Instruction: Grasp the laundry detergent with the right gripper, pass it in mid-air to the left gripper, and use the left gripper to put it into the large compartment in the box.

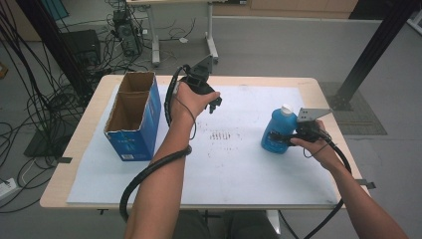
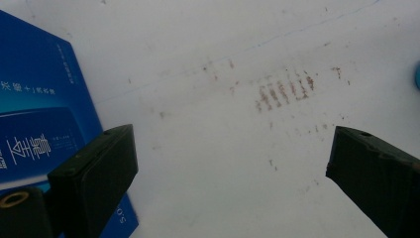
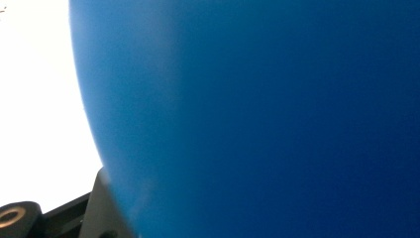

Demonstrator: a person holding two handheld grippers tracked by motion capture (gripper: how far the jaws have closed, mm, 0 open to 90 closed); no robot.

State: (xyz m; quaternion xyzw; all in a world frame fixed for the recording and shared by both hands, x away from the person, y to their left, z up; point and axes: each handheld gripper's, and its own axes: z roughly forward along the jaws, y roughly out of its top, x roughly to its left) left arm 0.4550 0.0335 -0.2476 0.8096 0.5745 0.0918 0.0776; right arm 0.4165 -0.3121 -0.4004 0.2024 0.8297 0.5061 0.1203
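From the high view, a blue bottle (image 1: 277, 132) with a white cap is seen standing upright near the right edge of the desk (image 1: 89, 124), and the right gripper (image 1: 293, 135) is clamped on its side, just below the neck. In the right gripper view the same bottle (image 3: 257, 119) is pressed so close to the lens that nothing but a smooth, curved, deep-blue wall is made out, with 1 black jaw tucked against it at the bottom left; no cap or label can be read there.

The left gripper (image 1: 215, 103) is held above the middle of the desk toward its far edge, and its jaws are seen spread wide with nothing between them. In the left gripper view (image 2: 233, 173) a patch of reddish-brown smudges (image 2: 285, 91) on the white sheet (image 2: 198, 44) is shown in detail; from above the patch (image 1: 222, 136) is reduced to faint dark specks between the 2 hands.

An open blue carton (image 1: 133, 115) with 2 compartments is seen standing near the far left corner, well apart from the bottle; its printed side (image 2: 34, 119) is caught beside the left jaw. The stretch of sheet between bottle and carton is crossed only by the left forearm and its trailing cable (image 1: 149, 174).
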